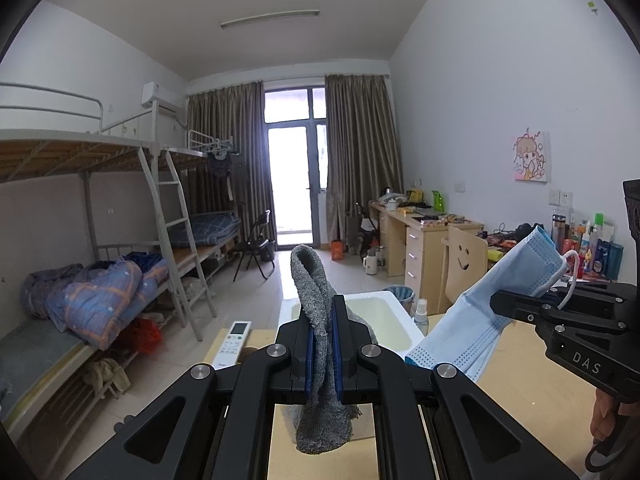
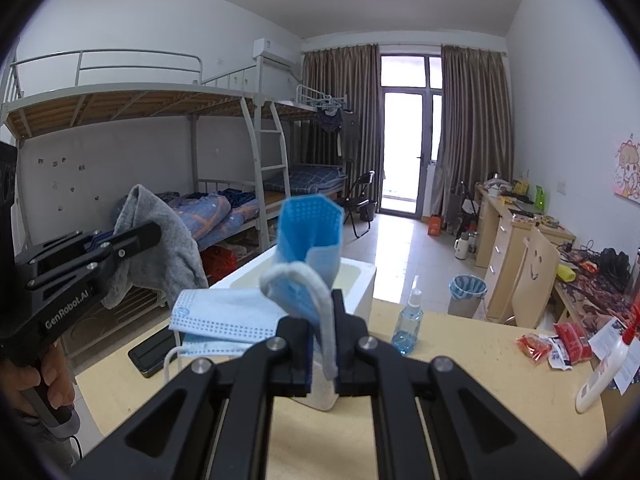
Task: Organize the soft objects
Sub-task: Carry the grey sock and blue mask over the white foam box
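Note:
My left gripper is shut on a grey sock and holds it up above the wooden table; the sock also shows in the right wrist view. My right gripper is shut on a light blue face mask, held up over the table; the mask also shows in the left wrist view. A white bin stands at the table's far edge, just beyond both grippers, and shows in the right wrist view.
A second face mask and a black phone lie left of the bin. A spray bottle, snack packets and a white tube sit on the right. A remote lies at the left.

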The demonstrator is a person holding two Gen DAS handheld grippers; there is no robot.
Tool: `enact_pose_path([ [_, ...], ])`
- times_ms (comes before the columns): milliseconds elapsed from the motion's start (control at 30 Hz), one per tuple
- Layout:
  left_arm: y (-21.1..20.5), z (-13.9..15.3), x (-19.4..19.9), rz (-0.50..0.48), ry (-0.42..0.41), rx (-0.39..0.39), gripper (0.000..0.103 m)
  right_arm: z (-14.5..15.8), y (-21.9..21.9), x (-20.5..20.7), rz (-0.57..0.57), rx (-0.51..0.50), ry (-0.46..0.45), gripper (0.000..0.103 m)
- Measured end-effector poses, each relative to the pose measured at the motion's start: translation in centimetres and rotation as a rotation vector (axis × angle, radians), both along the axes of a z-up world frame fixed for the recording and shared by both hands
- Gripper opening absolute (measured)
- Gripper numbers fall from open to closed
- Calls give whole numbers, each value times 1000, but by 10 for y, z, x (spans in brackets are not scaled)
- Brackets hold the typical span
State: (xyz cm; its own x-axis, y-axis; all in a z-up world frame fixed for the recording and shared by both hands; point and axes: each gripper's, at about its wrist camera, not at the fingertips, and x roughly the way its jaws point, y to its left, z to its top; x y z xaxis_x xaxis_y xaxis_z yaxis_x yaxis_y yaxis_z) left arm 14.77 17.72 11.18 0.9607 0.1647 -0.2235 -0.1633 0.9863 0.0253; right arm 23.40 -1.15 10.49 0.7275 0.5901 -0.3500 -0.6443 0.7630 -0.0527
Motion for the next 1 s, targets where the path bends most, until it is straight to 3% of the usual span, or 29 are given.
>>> enact_pose_path([
  [1000,47,-18,105,6,40,-14,8,-10,46,80,-9,-44,41,9],
])
